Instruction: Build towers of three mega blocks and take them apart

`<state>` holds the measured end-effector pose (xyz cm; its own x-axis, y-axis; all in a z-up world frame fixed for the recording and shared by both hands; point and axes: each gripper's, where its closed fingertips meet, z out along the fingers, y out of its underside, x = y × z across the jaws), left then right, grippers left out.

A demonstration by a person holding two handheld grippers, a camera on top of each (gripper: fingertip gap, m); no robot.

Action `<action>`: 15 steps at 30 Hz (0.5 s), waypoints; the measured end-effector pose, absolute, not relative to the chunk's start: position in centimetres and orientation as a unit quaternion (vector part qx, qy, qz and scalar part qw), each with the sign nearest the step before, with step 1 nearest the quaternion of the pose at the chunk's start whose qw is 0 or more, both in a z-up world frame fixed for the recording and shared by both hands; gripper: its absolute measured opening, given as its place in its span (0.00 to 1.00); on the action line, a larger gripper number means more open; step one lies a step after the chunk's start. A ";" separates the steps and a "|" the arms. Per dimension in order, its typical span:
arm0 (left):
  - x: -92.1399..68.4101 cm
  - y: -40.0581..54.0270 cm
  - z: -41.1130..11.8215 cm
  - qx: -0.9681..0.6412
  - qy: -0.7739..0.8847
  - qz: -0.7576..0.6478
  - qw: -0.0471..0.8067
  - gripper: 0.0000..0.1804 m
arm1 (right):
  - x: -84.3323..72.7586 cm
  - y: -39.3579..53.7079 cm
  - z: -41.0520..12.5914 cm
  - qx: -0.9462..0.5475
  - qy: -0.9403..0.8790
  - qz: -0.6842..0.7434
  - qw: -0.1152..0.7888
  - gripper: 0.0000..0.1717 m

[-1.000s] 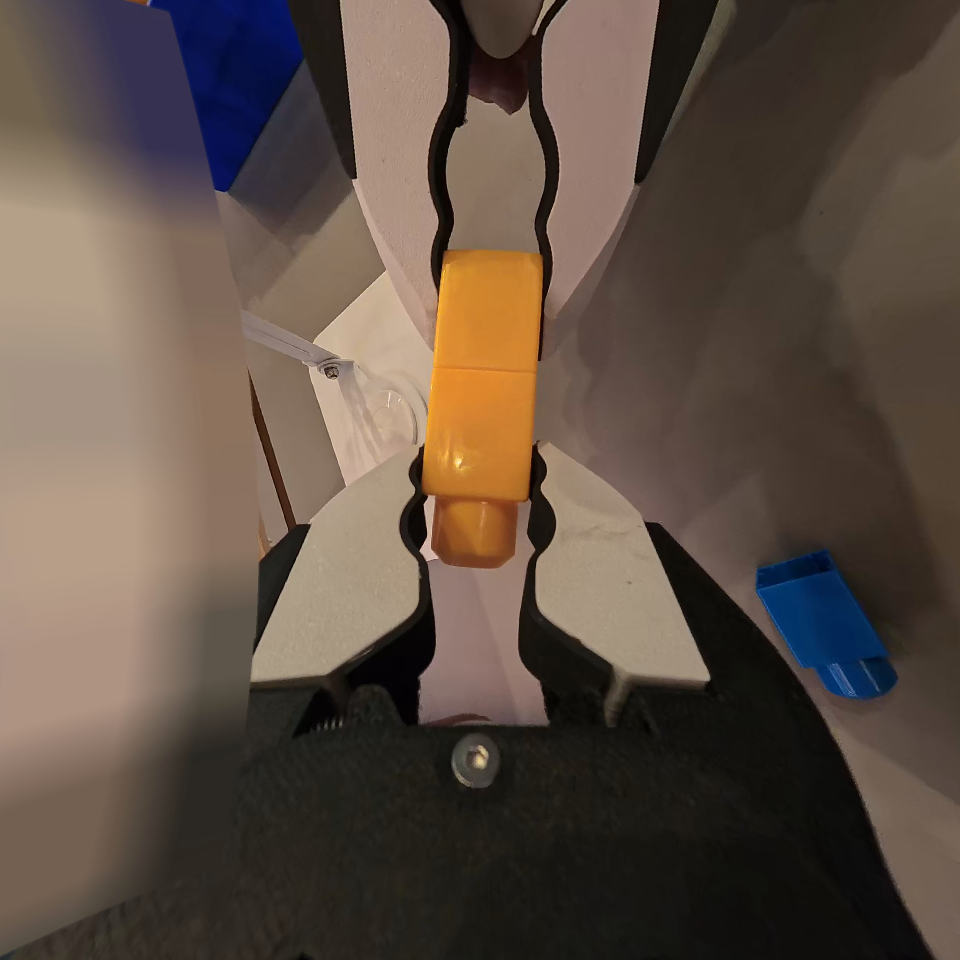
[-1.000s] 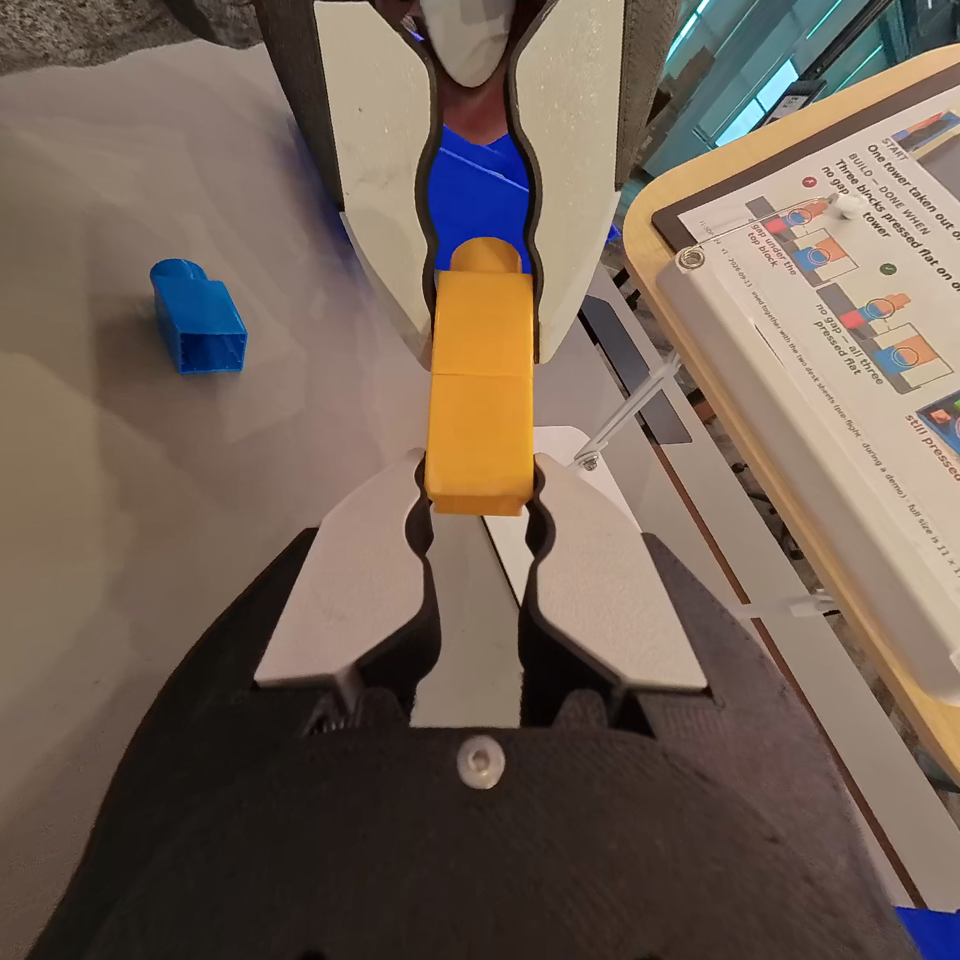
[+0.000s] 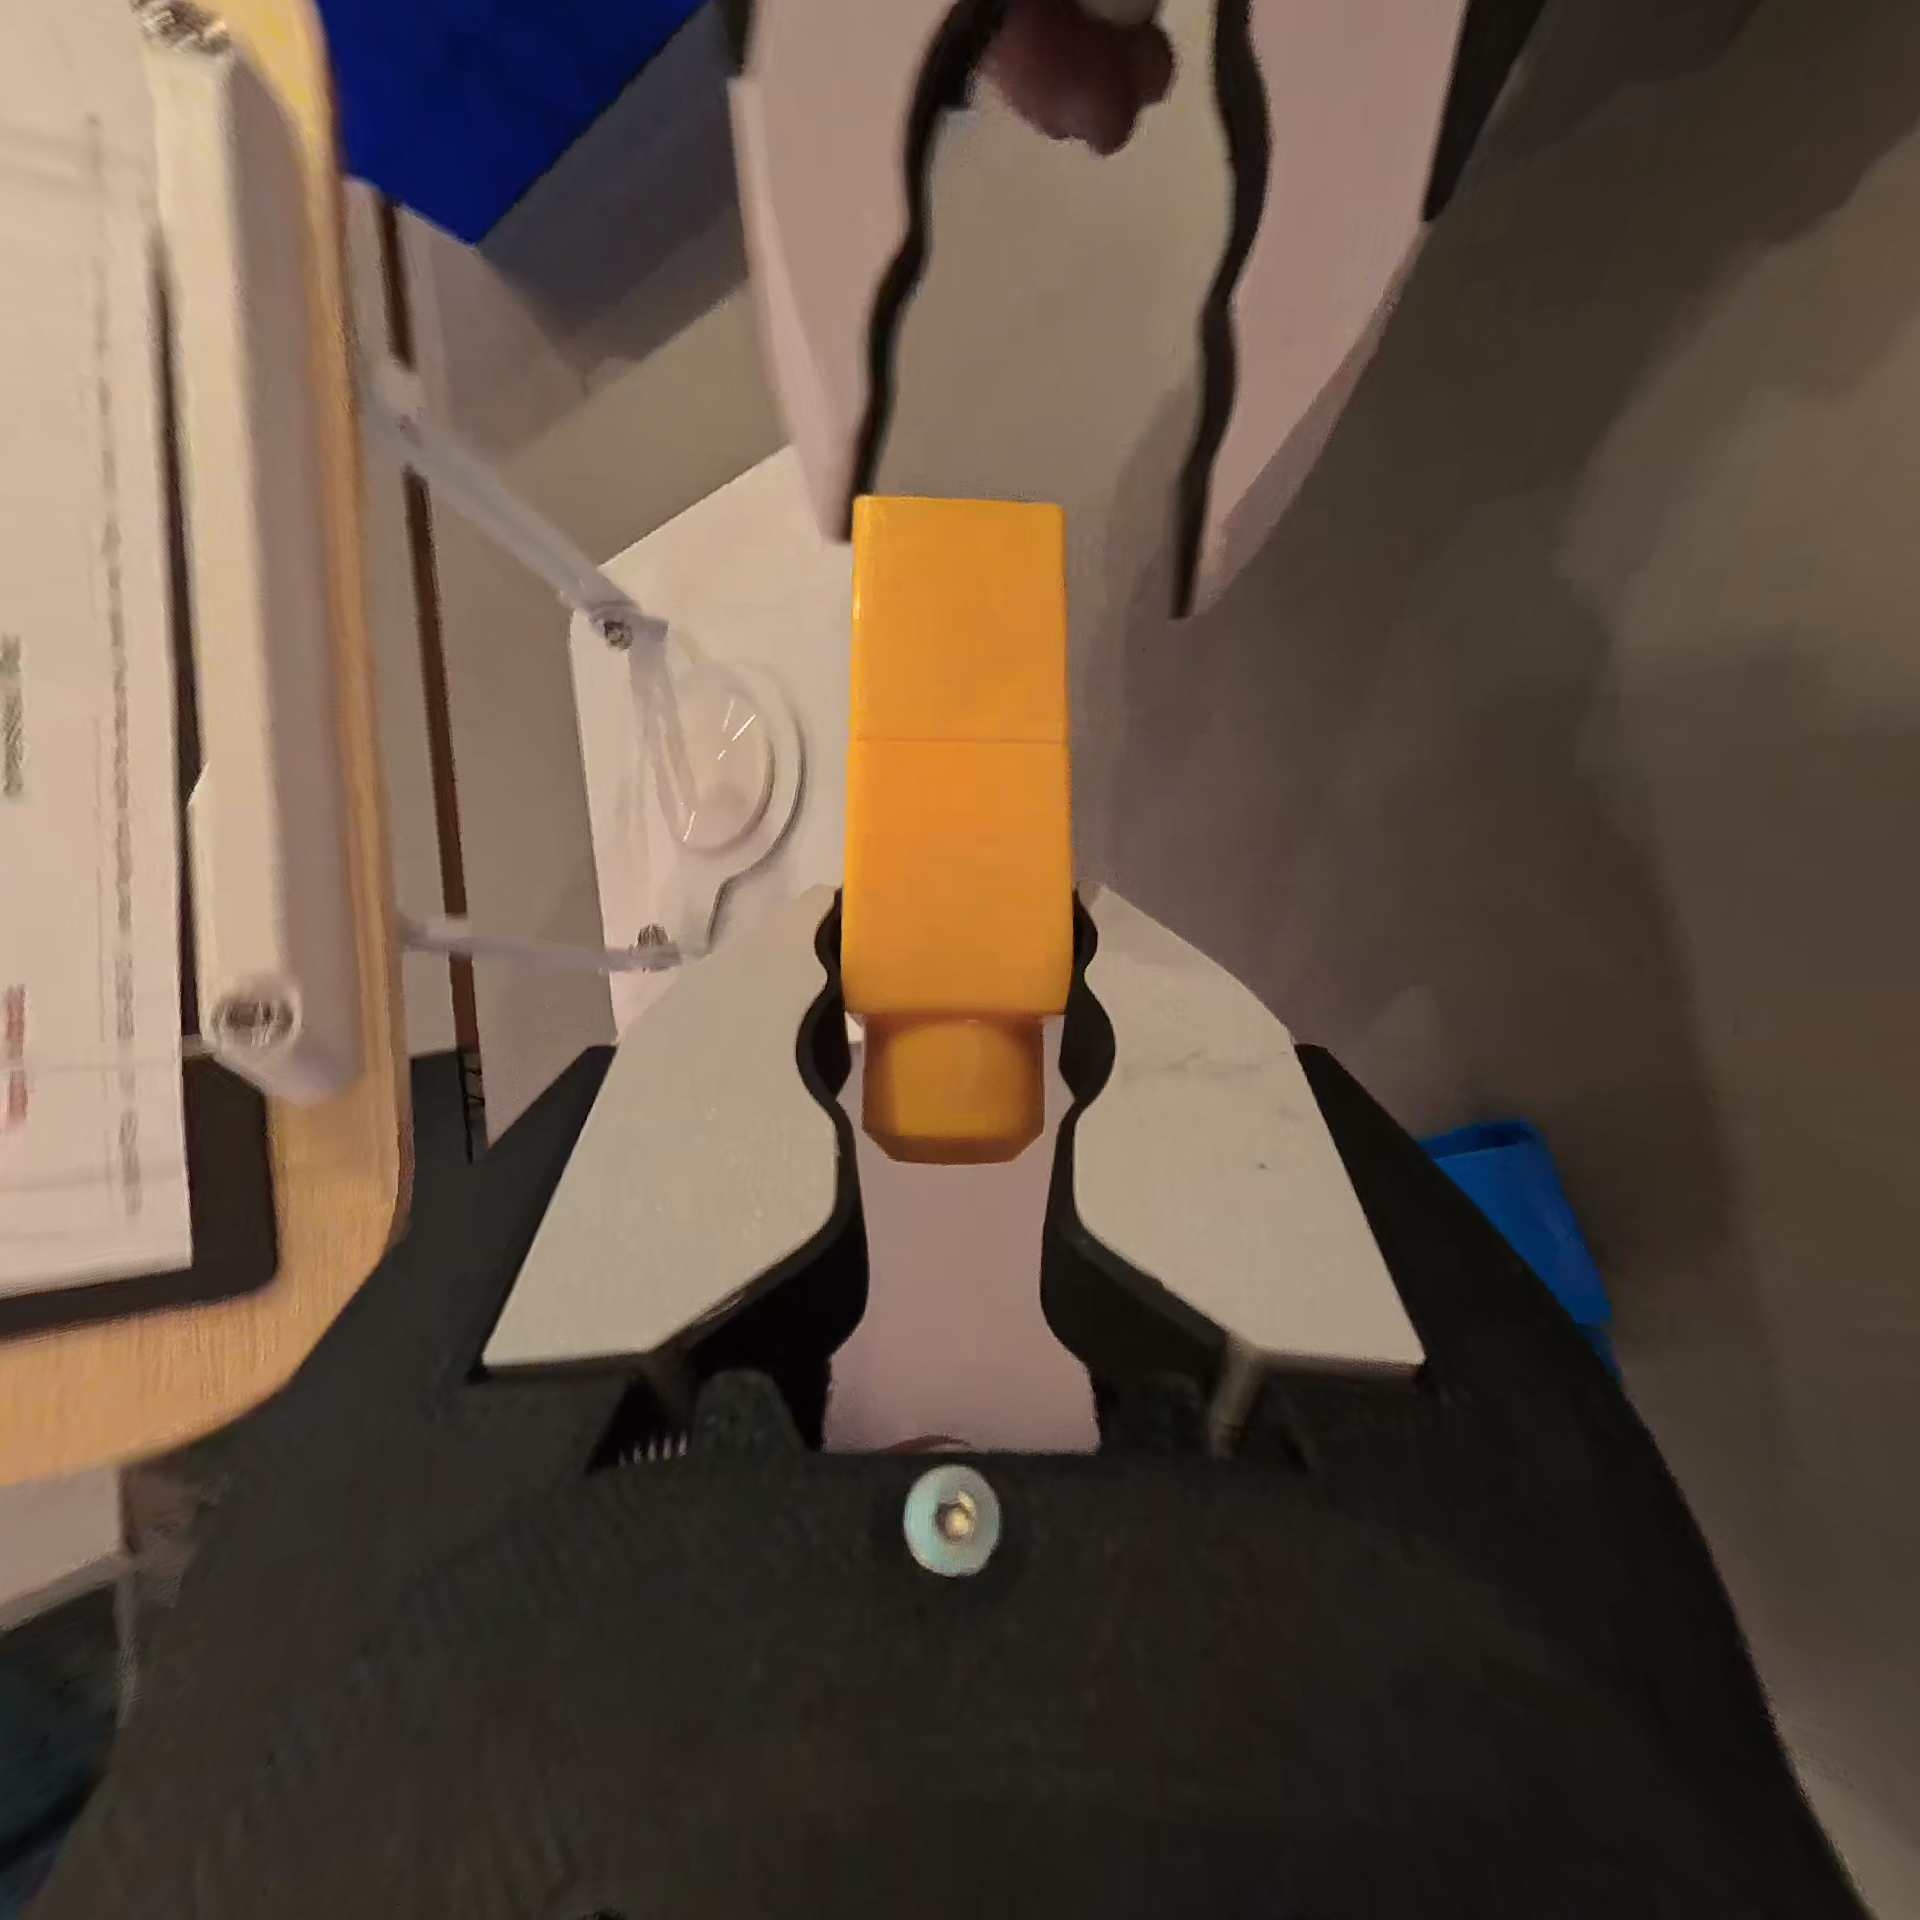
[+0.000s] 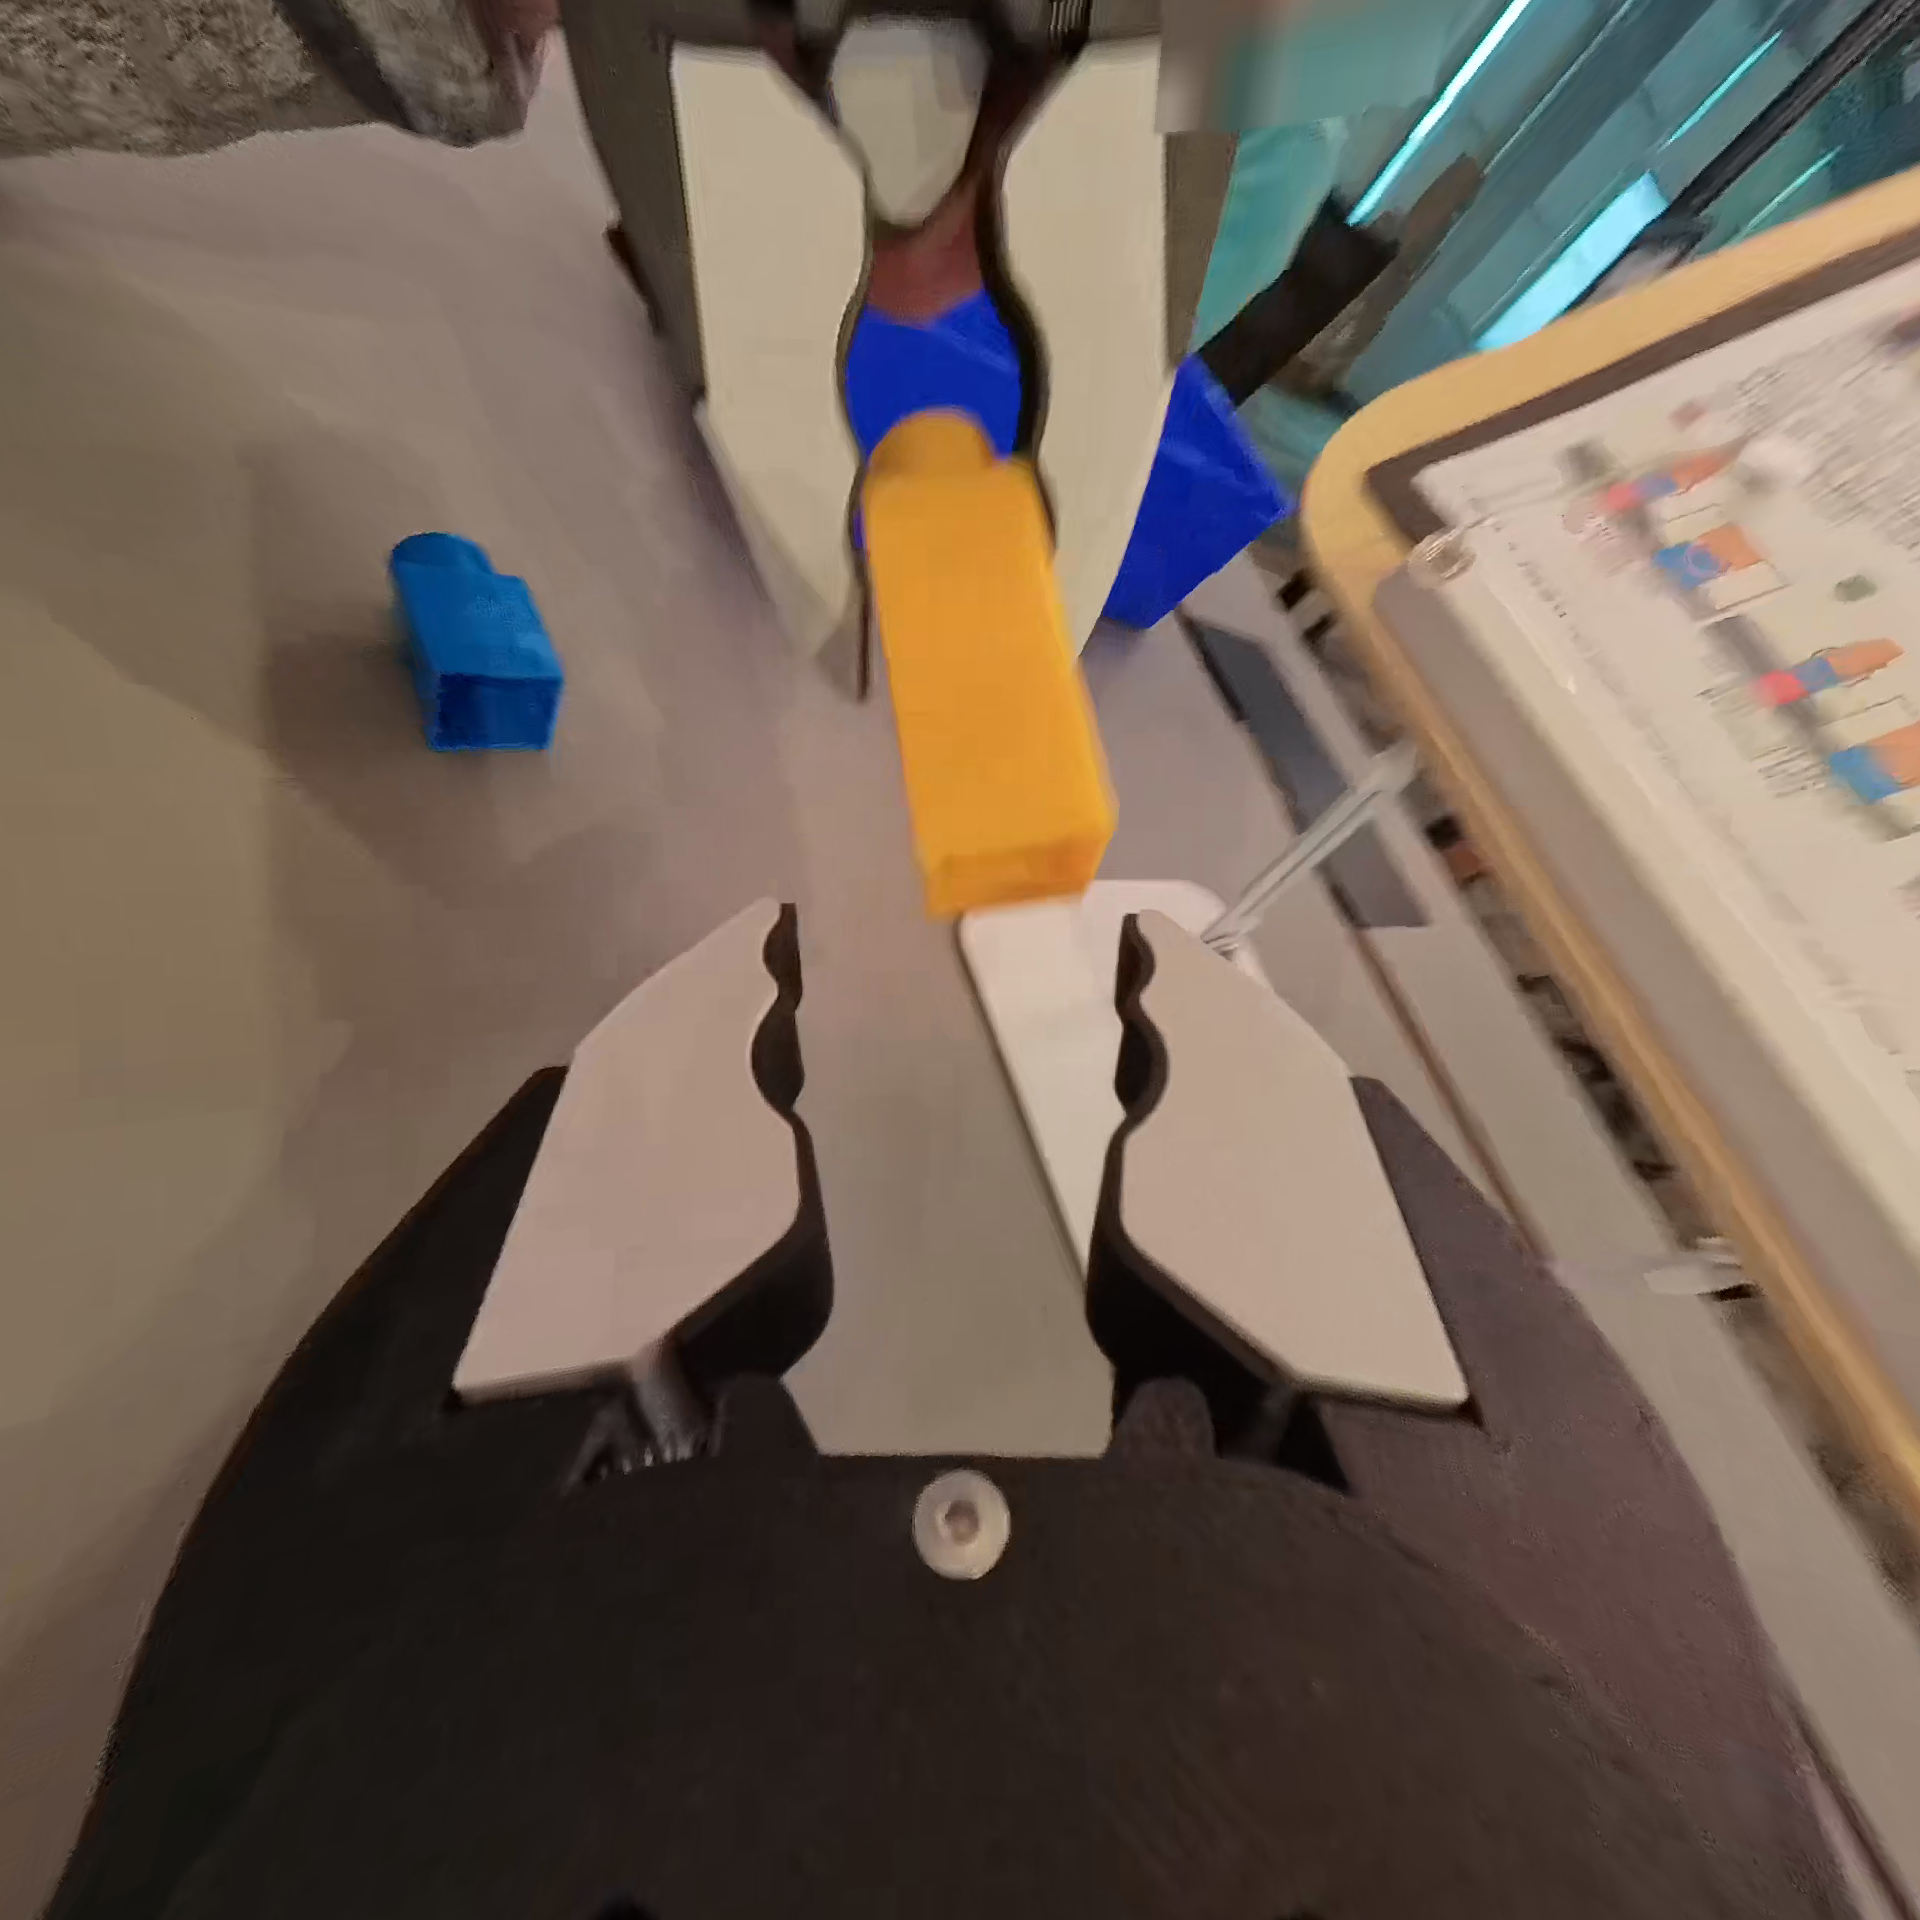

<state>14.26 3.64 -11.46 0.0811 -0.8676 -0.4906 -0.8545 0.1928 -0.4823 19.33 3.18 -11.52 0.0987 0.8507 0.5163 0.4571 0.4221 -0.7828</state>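
The left gripper (image 3: 956, 940) has its jaws clamped on a stack of two orange mega blocks (image 3: 958, 769): the wavy black pads (image 3: 831, 966) press against both sides of the nearer block, just above its round stud, which points back toward the camera. The blocks are smooth, glossy plastic with squared bodies, joined flush along a thin seam. The stack juts forward off the bench (image 3: 1558, 520), a matte grey surface.

The right gripper (image 4: 961, 940) stands with its jaws wide apart and nothing between them; in its own view the open, hollow base of the orange stack sits just beyond its fingertips, not touching them. From the left wrist view, its pale flat fingers (image 3: 821, 312) with scalloped black edges hang spread beyond the far end of the stack.

A single blue mega block (image 4: 473, 649) lies on its side on the bench, well apart from the stack, its rough hollow base facing the camera. A wooden-edged board (image 4: 1340, 520) with rounded corners carries a printed sheet under clear plastic beside the bench. A white plate (image 4: 1039, 997) lies flat under the right gripper.
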 end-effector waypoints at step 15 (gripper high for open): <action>7.7 5.2 -10.2 -0.690 0.539 -0.066 0.479 0.21 | 10.3 -4.7 -20.7 -0.499 -0.749 0.303 0.314 0.38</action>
